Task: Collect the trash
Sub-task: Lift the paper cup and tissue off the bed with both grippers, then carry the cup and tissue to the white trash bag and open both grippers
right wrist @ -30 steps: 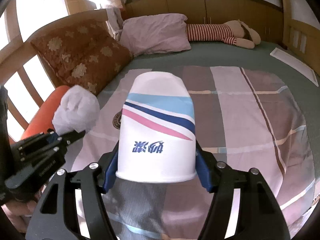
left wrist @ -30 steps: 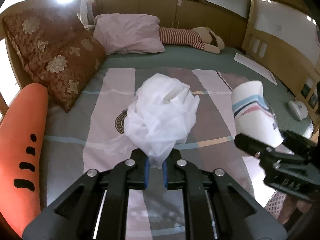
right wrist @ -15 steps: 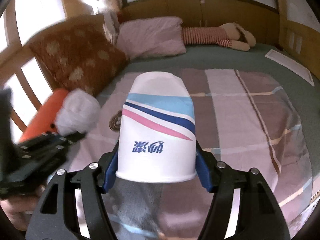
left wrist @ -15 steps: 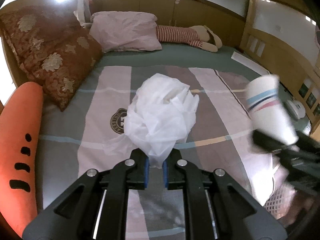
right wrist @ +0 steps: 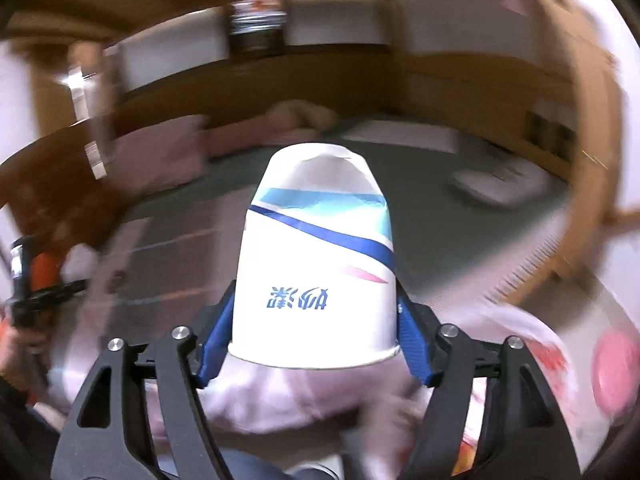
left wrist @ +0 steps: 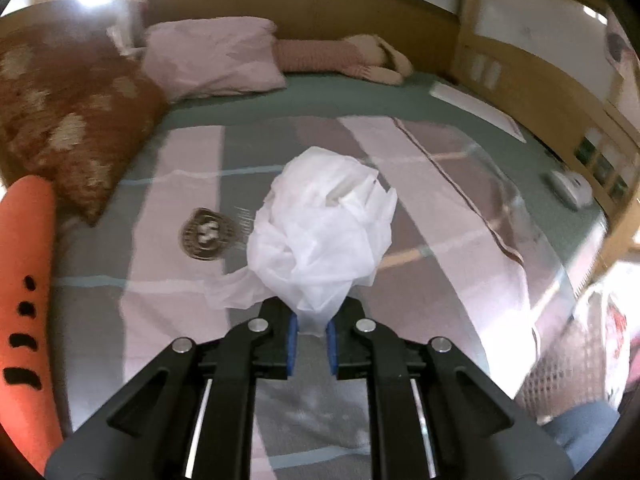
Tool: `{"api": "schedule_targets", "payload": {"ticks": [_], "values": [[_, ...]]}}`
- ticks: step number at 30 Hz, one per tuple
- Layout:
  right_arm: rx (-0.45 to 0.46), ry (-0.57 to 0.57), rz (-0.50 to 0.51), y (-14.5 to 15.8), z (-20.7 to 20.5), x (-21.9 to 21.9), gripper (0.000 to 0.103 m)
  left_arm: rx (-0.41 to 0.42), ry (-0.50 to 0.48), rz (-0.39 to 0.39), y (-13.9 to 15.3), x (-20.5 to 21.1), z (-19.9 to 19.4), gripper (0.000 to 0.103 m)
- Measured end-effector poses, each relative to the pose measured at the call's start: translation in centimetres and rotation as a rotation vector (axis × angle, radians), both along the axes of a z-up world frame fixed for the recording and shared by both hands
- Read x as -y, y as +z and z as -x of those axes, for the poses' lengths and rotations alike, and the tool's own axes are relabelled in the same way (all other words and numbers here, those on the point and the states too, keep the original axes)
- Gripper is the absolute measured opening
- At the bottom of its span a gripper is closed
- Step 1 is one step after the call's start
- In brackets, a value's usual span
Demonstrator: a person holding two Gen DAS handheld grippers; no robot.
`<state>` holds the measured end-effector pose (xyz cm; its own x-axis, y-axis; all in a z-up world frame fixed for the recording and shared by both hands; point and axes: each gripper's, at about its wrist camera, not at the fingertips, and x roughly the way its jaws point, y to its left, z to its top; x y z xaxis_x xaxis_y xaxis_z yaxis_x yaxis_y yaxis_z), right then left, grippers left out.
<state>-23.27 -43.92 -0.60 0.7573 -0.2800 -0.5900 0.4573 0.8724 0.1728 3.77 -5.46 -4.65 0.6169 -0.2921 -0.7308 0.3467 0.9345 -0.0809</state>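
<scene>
White crumpled plastic bag (left wrist: 320, 232) is pinched tight in your left tongs (left wrist: 311, 344), up over the striped bed (left wrist: 452, 216). Keep that squeeze. The paper cup (right wrist: 316, 264) sits upside down in your right tongs (right wrist: 316, 356), whose jaws are opening now w/ the cup between them; the right pad looks a bit off it. Looks like a basket (left wrist: 560, 364) at near right. Don't let go till the cup is right over it, & go slow.
</scene>
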Motion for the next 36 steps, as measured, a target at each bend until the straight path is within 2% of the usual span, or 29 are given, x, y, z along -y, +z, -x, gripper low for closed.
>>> {"api": "schedule_targets", "payload": {"ticks": [2,3,5,7,8,12,16,17,19,20,21,22,25,29,32,33,36], "values": [[-0.043,-0.062,-0.022,-2.6,1.5,2.5,0.084,-0.018,-0.062,0.016,-0.2,1.5,0.6,0.013],[-0.102,-0.086,-0.037,-4.3,1.8,3.9,0.087,-0.028,-0.088,0.027,-0.2,2.2,0.8,0.013],[-0.177,-0.148,-0.079,-6.2,2.8,6.1,0.087,-0.045,-0.170,0.035,0.1,4.9,1.9,0.013],[-0.050,-0.230,-0.141,-4.9,5.7,7.7,0.087,-0.031,-0.289,0.016,0.9,8.9,4.2,0.013],[0.010,-0.260,-0.139,-3.7,7.1,8.3,0.088,-0.030,-0.349,0.012,1.3,10.9,5.4,0.013],[0.167,-0.337,-0.075,1.2,10.9,9.1,0.094,-0.057,-0.626,0.038,3.7,21.4,11.9,0.013],[0.269,-0.350,-0.050,4.5,13.5,9.1,0.097,-0.101,-0.857,0.063,5.4,30.6,18.0,0.013],[0.288,-0.348,-0.044,5.0,13.9,8.9,0.097,-0.123,-0.911,0.071,5.4,32.9,19.5,0.020],[0.309,-0.326,-0.033,5.8,13.9,8.1,0.098,-0.140,-0.954,0.069,5.1,35.8,21.0,0.053],[0.306,-0.316,-0.029,5.8,13.6,8.0,0.098,-0.126,-0.940,0.060,4.9,36.7,21.4,0.086],[0.296,-0.298,-0.023,5.9,13.3,7.6,0.098,-0.095,-0.897,0.053,4.9,37.0,21.3,0.094],[0.284,-0.284,-0.017,5.8,12.9,7.3,0.098,-0.076,-0.855,0.052,4.8,36.8,20.9,0.094],[0.240,-0.247,-0.033,4.8,10.9,6.6,0.099,-0.085,-0.788,0.055,4.6,34.1,18.7,0.094],[0.175,-0.193,-0.079,3.2,7.0,5.1,0.099,0.045,-0.619,-0.016,5.6,27.4,14.1,0.096],[0.124,-0.088,-0.090,2.4,1.8,2.6,0.099,0.108,-0.453,-0.044,6.6,21.1,9.5,0.097],[0.097,-0.044,-0.081,2.4,-0.6,1.2,0.099,0.120,-0.375,-0.041,6.9,17.9,7.6,0.098],[0.064,0.087,-0.038,2.6,-7.3,-3.3,0.099,0.152,-0.200,-0.045,7.6,11.9,3.8,0.099]]}}
